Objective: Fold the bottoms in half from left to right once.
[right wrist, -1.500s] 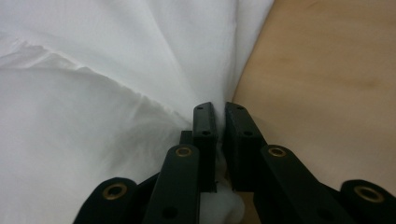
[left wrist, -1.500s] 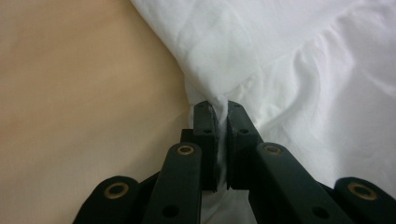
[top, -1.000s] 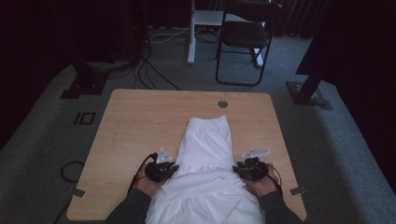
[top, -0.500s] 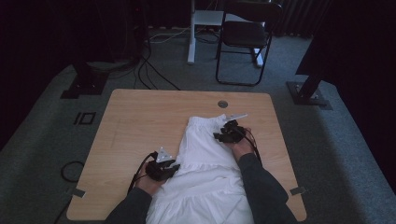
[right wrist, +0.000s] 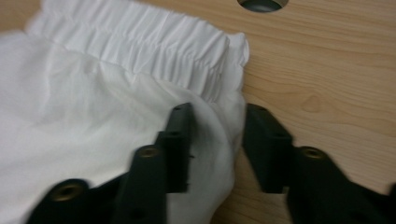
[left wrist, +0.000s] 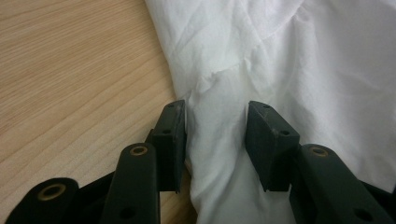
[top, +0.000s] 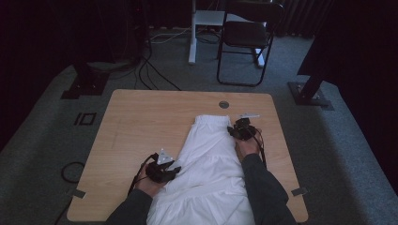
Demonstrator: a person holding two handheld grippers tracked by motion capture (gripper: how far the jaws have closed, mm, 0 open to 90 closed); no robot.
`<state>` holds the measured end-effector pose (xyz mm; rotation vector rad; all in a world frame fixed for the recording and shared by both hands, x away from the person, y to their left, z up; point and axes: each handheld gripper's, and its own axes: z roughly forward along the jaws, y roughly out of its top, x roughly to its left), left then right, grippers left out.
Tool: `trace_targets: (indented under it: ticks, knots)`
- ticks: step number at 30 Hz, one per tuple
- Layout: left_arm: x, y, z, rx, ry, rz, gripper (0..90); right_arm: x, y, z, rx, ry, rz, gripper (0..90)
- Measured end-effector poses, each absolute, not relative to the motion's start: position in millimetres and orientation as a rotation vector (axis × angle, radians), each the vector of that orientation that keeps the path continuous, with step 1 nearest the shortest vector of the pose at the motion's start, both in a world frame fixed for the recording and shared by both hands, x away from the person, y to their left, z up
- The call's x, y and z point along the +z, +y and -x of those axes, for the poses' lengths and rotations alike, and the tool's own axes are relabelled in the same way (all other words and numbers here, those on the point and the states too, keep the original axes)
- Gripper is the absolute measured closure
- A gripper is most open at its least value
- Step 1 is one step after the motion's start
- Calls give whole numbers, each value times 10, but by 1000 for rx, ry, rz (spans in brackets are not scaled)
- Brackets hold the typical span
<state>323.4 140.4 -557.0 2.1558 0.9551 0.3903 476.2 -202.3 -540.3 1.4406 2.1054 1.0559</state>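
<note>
White skirt (top: 210,164) lay on the table (top: 141,122); your right gripper (right wrist: 217,140) straddled the waistband corner, jaws apart, left gripper (left wrist: 215,135) likewise gaping over cloth. Closing shallow risked losing the hem.

I note the white skirt (top: 211,178) runs off the high view's bottom edge, hem unseen; my forearms cover its sides; right tool view is blurred.

The tool (right wrist: 217,135) is straddling the edge of a white garment (right wrist: 93,112) with jaws apart; its gathered waistband (right wrist: 154,46) is lying just ahead, a table (right wrist: 327,70) hole (right wrist: 262,4) sitting farther beyond.
</note>
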Motion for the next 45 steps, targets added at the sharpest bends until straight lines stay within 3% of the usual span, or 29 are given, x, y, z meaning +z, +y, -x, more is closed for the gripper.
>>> trace_targets:
  ticks: [6, 10, 12, 14, 16, 20, 25, 28, 30, 38, 45]
  knots:
    - [-5570, 1402, -3234, 392, 954, -2157, 584, -5412, -2042, -4832, 1121, 2117, -1473, 393]
    - [-5571, 1401, -3232, 394, 954, -2157, 585, -5486, -1957, -4895, 1041, 2157, -1467, 363]
    - [-5568, 1398, -3227, 393, 954, -2160, 593, -5519, -1922, -4912, 988, 2170, -1463, 413]
    - [-5566, 1396, -3214, 392, 949, -2165, 614, -5505, -1885, -4895, 953, 2181, -1435, 602]
    - [-5565, 1396, -3180, 383, 946, -2165, 651, -5486, -1843, -4868, 936, 2207, -1421, 710]
    - [-5557, 1387, -3009, 325, 907, -2190, 753, -5482, -1823, -4773, 956, 2240, -1420, 795]
    - [-5519, 1333, -2755, 272, 816, -2280, 755, -5504, -1803, -4510, 996, 2272, -1387, 812]
    - [-5478, 1362, -2730, 313, 827, -2300, 611, -5535, -1833, -4371, 1026, 2267, -1352, 812]
    - [-5416, 1410, -2790, 352, 870, -2276, 560, -5536, -1854, -4365, 1034, 2271, -1353, 811]
    - [-5034, 1414, -3390, 423, 942, -2079, 477, -5516, -1818, -4386, 992, 2276, -1351, 815]
    - [-5086, 1149, -3968, 393, 990, -2042, 455, -5517, -1824, -4387, 998, 2276, -1359, 815]
